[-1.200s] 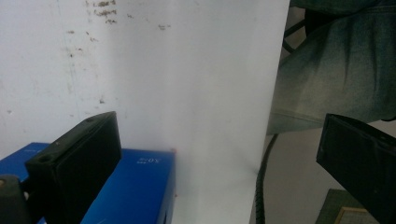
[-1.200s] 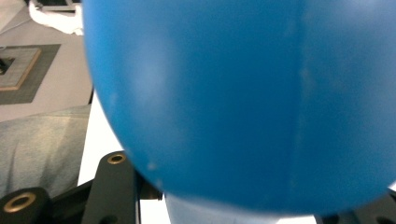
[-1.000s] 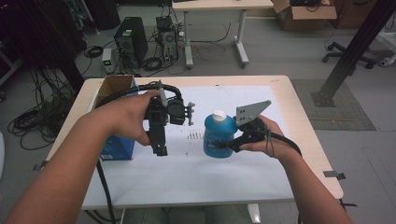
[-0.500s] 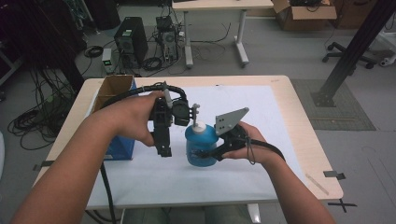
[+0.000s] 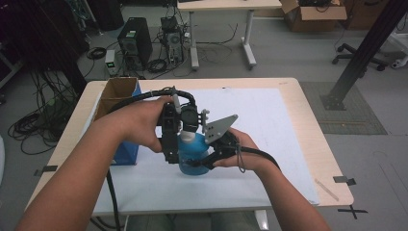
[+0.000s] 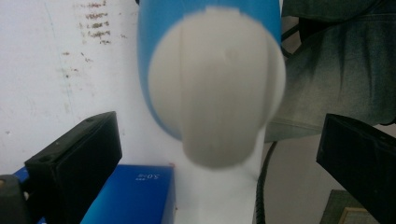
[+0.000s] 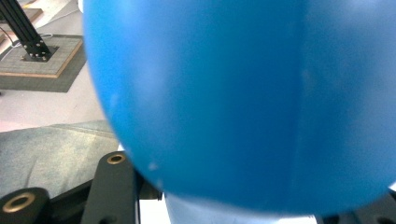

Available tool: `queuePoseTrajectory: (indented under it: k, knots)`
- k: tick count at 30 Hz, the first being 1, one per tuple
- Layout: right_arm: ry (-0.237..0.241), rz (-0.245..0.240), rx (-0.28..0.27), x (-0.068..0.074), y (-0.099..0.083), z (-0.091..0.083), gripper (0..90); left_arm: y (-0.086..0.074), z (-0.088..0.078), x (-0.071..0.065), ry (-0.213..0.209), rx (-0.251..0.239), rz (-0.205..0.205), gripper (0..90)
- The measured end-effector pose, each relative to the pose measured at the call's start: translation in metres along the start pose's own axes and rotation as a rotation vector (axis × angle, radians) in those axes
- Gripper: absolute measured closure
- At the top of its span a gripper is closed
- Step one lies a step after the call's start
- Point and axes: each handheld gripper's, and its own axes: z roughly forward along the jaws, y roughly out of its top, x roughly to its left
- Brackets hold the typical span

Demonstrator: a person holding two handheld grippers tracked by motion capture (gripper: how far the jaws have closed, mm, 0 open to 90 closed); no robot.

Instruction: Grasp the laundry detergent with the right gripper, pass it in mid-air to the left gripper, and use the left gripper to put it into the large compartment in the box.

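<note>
A pale wooden worktop (image 5: 308, 125) carries a white sheet (image 5: 269, 144) over most of its top. At the left side of the worktop stands an open cardboard box with blue sides (image 5: 118, 103). Near the middle, toward the near edge, a blue bottle (image 5: 193, 155) stands with its long axis upright and its white cap (image 6: 217, 93) pointing up; whether its base touches the sheet cannot be told. The right gripper (image 5: 208, 161) reaches in from the right, its fingers shut tight on the bottle's rounded body. The left gripper (image 5: 169, 150) hangs over the bottle from the left, pointing down. Its two black fingers (image 6: 77, 163) stand wide apart, one on each side of the cap, touching nothing.
</note>
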Motion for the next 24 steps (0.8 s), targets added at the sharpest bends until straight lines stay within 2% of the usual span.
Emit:
queuePoseTrajectory:
  k: [9, 18, 20, 24]
  knots:
    - [0.007, -0.005, -0.005, 0.001, 0.005, 0.01, 45.8, 0.004, 0.002, 0.0, -0.002, -0.002, 0.007, 0.4]
    - [-0.001, -0.008, -0.023, 0.001, 0.01, 0.011, 45.7, 0.01, 0.005, 0.0, -0.001, 0.0, 0.016, 0.4]
    - [-0.003, -0.025, -0.031, 0.002, 0.012, 0.011, 45.7, 0.011, 0.006, 0.0, -0.002, -0.004, 0.016, 0.4]
    - [-0.006, -0.027, -0.035, 0.003, 0.013, 0.012, 45.7, 0.011, 0.007, -0.001, -0.003, -0.001, 0.017, 0.4]
